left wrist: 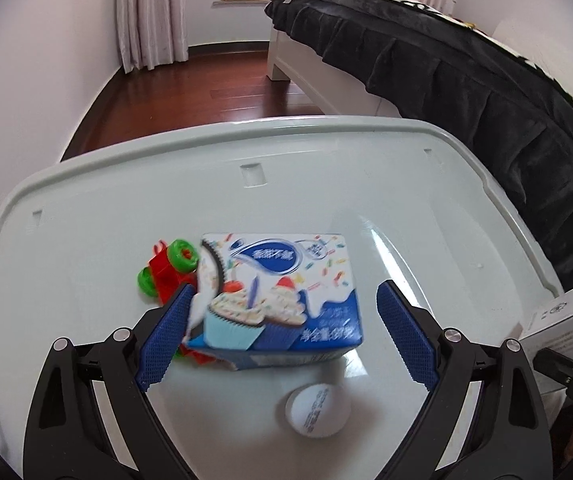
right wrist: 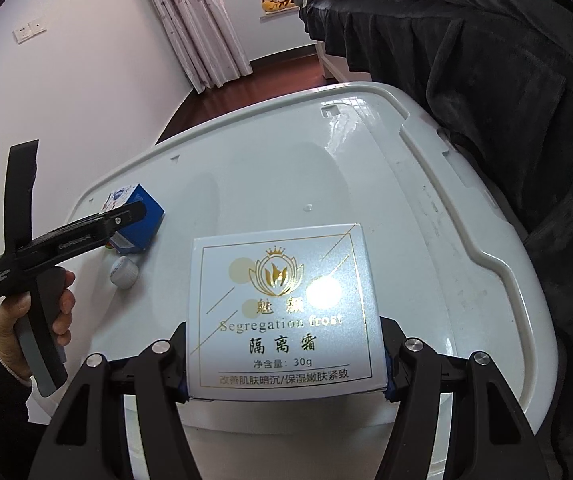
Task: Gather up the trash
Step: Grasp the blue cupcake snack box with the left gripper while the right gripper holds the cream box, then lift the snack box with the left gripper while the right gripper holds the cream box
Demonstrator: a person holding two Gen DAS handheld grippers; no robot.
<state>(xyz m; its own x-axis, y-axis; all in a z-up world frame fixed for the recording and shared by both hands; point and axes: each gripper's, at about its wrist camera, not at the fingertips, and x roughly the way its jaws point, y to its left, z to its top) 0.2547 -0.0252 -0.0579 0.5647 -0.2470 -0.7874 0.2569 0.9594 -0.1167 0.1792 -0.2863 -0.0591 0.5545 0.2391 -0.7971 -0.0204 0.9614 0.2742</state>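
A blue cupcake snack box [left wrist: 282, 296] lies on the white plastic lid [left wrist: 326, 168], between the open blue pads of my left gripper [left wrist: 286, 334]. The left pad touches its left side; the right pad stands apart from it. A red and green toy car [left wrist: 168, 270] lies against the box's left side. A white ball [left wrist: 316, 410] lies just in front of the box. My right gripper [right wrist: 284, 356] is shut on a white cosmetics box [right wrist: 284, 312] and holds it over the lid [right wrist: 466, 220]. The snack box [right wrist: 138, 216], ball [right wrist: 124, 272] and left gripper [right wrist: 122, 214] show at the left in the right wrist view.
A bed with a dark quilt [left wrist: 466, 88] runs along the lid's right side. White walls and curtains [left wrist: 152, 12] stand behind, over a dark wooden floor [left wrist: 206, 92]. The white cosmetics box [left wrist: 554, 320] shows at the right edge of the left wrist view.
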